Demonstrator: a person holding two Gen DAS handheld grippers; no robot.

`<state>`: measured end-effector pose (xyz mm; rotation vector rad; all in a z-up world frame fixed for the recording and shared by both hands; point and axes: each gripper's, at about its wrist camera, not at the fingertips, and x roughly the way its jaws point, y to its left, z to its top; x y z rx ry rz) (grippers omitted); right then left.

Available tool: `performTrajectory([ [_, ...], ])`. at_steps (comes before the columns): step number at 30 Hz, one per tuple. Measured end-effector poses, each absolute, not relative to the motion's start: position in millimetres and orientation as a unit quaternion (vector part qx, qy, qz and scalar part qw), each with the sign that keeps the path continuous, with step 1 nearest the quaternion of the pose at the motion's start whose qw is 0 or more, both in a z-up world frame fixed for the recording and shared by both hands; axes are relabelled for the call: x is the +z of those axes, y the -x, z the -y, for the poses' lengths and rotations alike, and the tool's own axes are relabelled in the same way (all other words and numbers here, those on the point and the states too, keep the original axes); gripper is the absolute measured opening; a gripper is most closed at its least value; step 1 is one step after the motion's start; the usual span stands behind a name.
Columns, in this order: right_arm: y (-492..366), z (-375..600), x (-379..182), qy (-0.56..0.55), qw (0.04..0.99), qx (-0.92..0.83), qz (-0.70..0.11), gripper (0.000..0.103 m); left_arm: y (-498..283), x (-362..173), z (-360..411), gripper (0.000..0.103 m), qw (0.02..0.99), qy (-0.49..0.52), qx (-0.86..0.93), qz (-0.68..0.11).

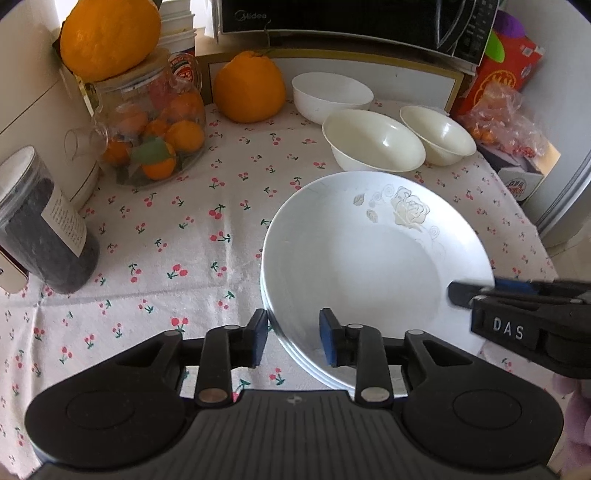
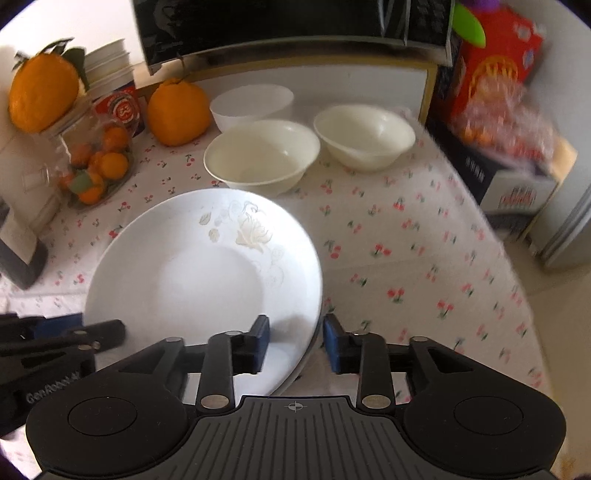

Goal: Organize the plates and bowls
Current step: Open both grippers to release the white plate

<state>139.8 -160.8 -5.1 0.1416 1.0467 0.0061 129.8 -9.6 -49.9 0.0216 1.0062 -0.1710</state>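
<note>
Cherry-print cloth covers the counter [image 1: 177,236], with a black microwave [image 1: 354,22] along the top of the frame and a jar of small oranges [image 1: 155,136] at upper left. Biggest of the dishes is the stack of plates [image 1: 369,266], lower centre-right in the left wrist view, the top one white with a pale rose printed near its far edge. By the layered rims at its near edge there seem to be three plates, though the count is hard to read. Behind them, toward the upper right, sit three bowls: a white bowl [image 1: 332,94] at the back and two cream bowls [image 1: 373,138] [image 1: 437,133] side by side, close together.

Glazed plates like these are probably stiff, fairly heavy as a stack, slick and easily chipped; the raised rim is the only place to pinch, best from opposite sides. The bowls look lighter, and a wall just below the lip would suit.

Left gripper [image 1: 293,336] stands spread, straddling the stack's near-left rim without pressing it. Right gripper [image 2: 295,341] is likewise spread around the near-right rim, its pads clear of the plates.
</note>
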Motion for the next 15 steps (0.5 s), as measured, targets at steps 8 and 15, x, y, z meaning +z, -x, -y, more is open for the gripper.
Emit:
performTrajectory([
  [8, -135.2, 170.3, 8.2, -0.113, 0.862, 0.02, -0.494, 0.062, -126.6, -40.9, 7.8, 0.058, 0.874, 0.008, -0.089, -0.477],
  [15, -135.9, 189.0, 19.5, -0.154, 0.86, 0.024, -0.486, 0.076, -124.5, -32.6, 4.3, 0.086, 0.883, 0.029, -0.082, -0.461],
])
